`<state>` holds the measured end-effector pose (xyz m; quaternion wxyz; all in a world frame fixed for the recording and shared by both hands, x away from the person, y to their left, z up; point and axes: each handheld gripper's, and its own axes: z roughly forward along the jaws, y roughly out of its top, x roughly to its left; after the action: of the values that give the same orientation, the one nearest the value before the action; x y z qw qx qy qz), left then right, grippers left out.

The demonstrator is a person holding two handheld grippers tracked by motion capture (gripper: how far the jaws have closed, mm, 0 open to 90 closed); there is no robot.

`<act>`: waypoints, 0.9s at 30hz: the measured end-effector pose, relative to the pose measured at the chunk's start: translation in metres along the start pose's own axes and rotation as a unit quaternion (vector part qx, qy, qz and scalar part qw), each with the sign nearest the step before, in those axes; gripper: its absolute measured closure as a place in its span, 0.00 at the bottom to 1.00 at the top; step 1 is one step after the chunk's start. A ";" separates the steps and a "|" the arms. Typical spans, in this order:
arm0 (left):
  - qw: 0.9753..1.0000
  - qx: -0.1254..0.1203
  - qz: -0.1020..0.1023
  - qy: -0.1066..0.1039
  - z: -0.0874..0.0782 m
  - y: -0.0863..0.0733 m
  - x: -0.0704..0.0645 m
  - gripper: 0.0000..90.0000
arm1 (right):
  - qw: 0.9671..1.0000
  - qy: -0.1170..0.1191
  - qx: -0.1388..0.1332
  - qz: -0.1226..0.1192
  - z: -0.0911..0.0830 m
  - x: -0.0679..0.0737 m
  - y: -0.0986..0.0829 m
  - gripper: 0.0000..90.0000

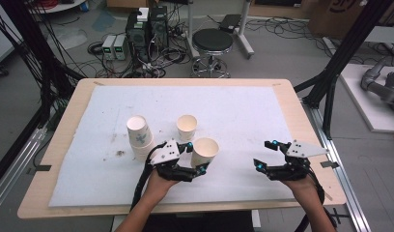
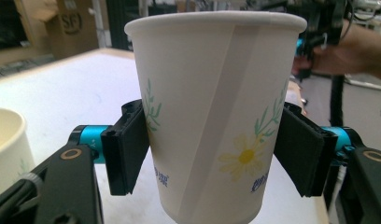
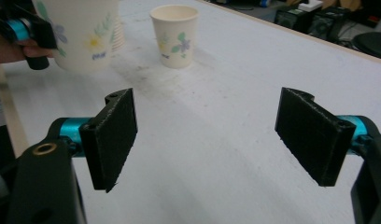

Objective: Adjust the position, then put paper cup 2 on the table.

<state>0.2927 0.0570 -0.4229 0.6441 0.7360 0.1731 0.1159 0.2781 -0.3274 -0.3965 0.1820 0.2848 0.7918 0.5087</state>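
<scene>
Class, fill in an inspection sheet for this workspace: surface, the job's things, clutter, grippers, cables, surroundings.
Surface: wooden table under a white mat with dark smudges at its left.
Job's things: held paper cup, flower print; stack of cups; single cup upright behind.
Clutter: nothing seen.
Grippers: left gripper shut on the held cup; right gripper open, holding nothing.
Cables: black cable trails from the left gripper.
Surroundings: stool, computer boxes, loose floor wires.
</scene>
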 end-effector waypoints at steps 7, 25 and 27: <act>0.999 -0.036 -0.002 0.001 0.006 0.001 0.004 0.34 | 1.000 -0.021 -0.007 0.012 -0.002 -0.004 -0.011 0.24; 0.999 -0.049 0.002 -0.007 0.012 0.005 0.001 0.34 | 0.999 -0.029 -0.017 0.011 -0.007 -0.003 -0.012 0.24; 0.999 -0.050 0.002 -0.007 0.013 0.006 0.001 0.34 | 0.999 -0.028 -0.015 0.014 -0.007 -0.002 -0.012 0.24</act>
<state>0.2992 0.0453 -0.4192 0.6811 0.7040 0.1614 0.1202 0.2727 -0.3378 -0.4049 0.2015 0.3067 0.7746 0.5151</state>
